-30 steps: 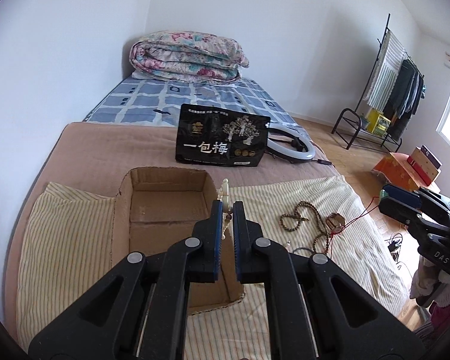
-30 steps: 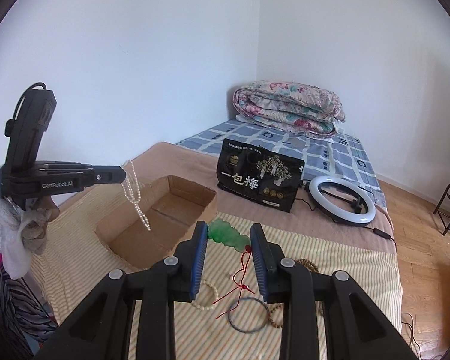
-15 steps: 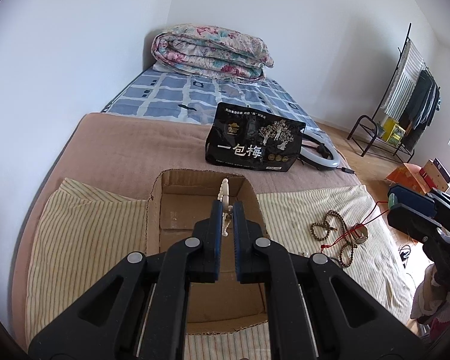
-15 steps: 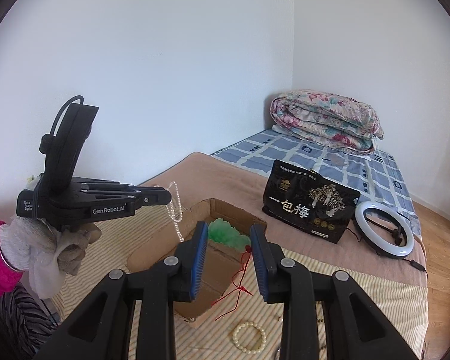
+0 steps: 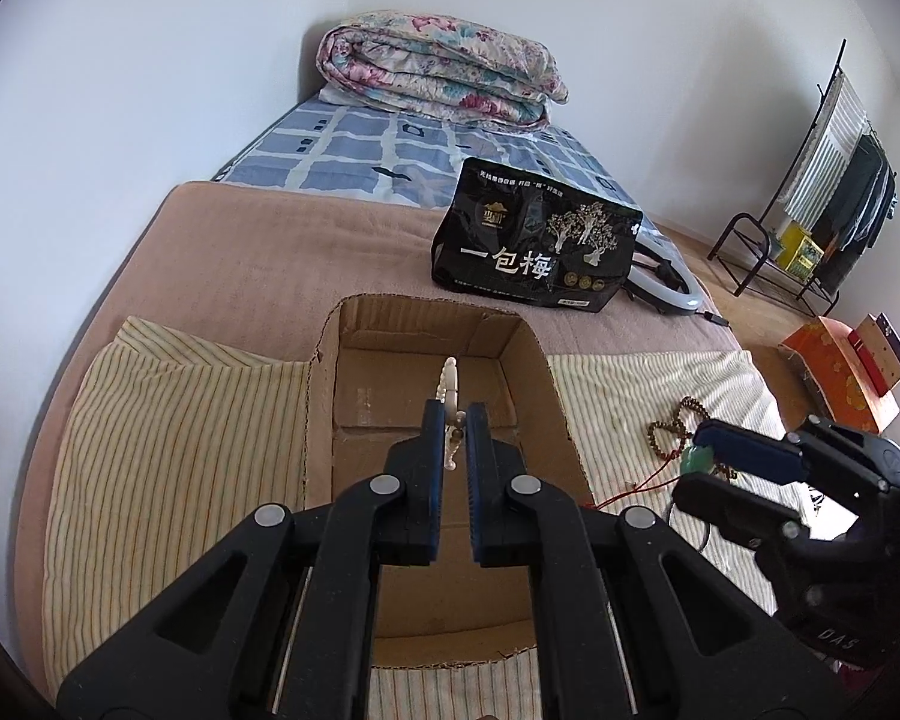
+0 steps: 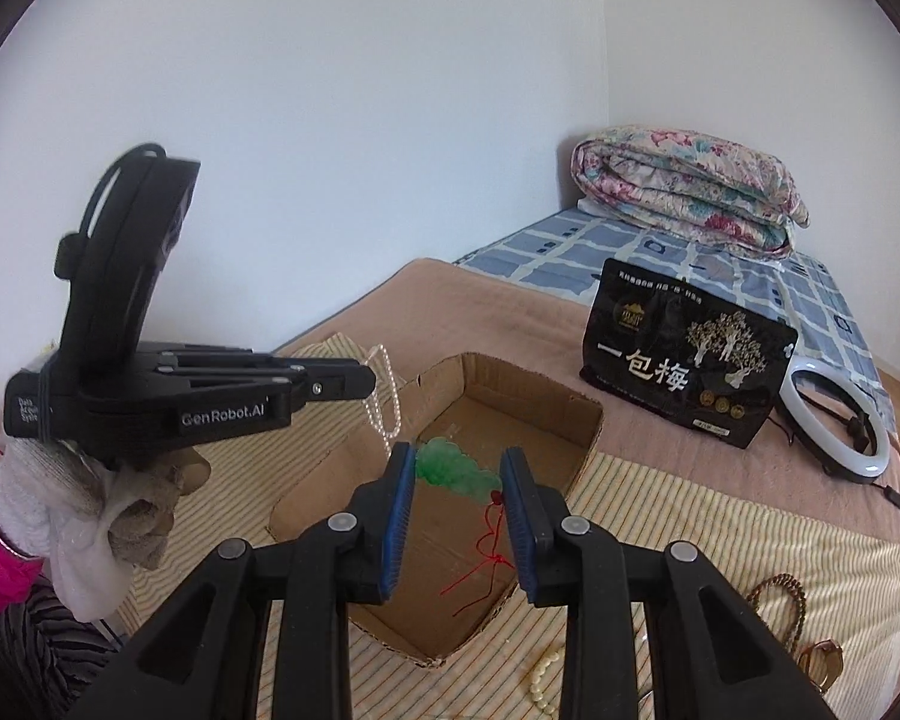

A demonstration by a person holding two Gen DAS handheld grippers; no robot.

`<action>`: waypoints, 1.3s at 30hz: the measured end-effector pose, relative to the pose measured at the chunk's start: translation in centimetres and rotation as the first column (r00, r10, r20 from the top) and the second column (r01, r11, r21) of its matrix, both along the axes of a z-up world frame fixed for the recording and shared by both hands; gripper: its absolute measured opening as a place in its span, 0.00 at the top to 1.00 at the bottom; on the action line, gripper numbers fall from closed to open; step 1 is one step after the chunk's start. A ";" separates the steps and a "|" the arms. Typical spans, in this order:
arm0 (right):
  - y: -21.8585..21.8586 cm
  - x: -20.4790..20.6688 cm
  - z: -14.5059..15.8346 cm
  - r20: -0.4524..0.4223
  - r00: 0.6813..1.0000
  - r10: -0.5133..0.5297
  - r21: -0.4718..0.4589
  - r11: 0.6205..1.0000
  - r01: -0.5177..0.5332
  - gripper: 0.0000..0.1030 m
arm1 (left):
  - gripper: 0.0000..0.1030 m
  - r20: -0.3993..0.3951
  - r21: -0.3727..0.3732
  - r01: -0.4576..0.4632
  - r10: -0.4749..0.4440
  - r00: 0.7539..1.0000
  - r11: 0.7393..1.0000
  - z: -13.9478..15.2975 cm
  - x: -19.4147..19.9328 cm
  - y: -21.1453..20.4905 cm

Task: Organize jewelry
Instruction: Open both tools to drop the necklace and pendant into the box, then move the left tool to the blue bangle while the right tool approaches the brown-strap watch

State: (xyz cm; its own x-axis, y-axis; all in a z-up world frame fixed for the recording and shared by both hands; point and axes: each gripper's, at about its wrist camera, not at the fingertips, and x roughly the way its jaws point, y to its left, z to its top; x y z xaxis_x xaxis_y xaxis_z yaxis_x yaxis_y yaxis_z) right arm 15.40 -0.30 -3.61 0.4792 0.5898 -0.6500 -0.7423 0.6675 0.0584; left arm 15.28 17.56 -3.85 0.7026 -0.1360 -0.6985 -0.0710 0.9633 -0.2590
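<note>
- The left claw (image 5: 455, 420) is clamped on a white pearl-bead necklace (image 6: 383, 402), whose loop hangs over the open brown cardboard box (image 5: 528, 336).
- The right claw (image 6: 457, 468) is clamped on a translucent green carved pendant (image 6: 453, 471); its red cord (image 6: 486, 546) trails down toward the box floor.
- Both pieces hang above the box, which sits on a yellow striped cloth (image 5: 168, 450) spread over the bed.
- The step in hand looks like carrying both pieces to the box for dropping in. Next, each claw likely needs to sink a little and part, so necklace and cord land inside the walls rather than drape over the rim.
- Brown wooden prayer beads (image 5: 666, 432) and a cream bead bracelet (image 6: 543, 681) lie on the cloth, yet to be collected.
- Against a second earlier, both claws have come over the box: the pendant was then above the cloth, and the necklace beside the box's right wall.
</note>
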 end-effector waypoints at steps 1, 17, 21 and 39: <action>0.2 0.0 -0.6 -0.007 1.000 0.005 -0.015 1.000 -0.005 0.72 | 0.96 -0.008 -0.001 0.000 0.000 1.000 1.000 -0.2 0.1 0.0; -0.4 0.0 -2.7 -0.009 0.999 -0.050 -0.078 0.996 0.049 0.25 | 0.95 -0.064 0.035 -0.029 0.031 0.997 0.999 -1.2 0.4 0.0; -1.9 -0.1 -1.9 0.005 0.996 -0.084 -0.068 0.994 0.084 0.18 | 0.95 -0.036 0.053 -0.023 0.025 0.999 0.998 -0.2 -0.1 -0.7; -15.6 1.0 1.9 0.047 0.927 -0.373 -0.004 0.928 0.373 0.00 | 0.57 0.015 0.089 0.103 -0.105 0.994 0.991 2.4 -2.1 -8.9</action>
State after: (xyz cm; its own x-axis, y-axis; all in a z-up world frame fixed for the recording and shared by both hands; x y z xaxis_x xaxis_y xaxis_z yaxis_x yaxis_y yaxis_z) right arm 16.42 -15.90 -1.71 0.6917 0.3546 -0.6292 -0.4414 0.8971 0.0204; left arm 13.23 8.62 -1.42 0.7015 -0.1473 -0.6972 0.0347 0.9843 -0.1730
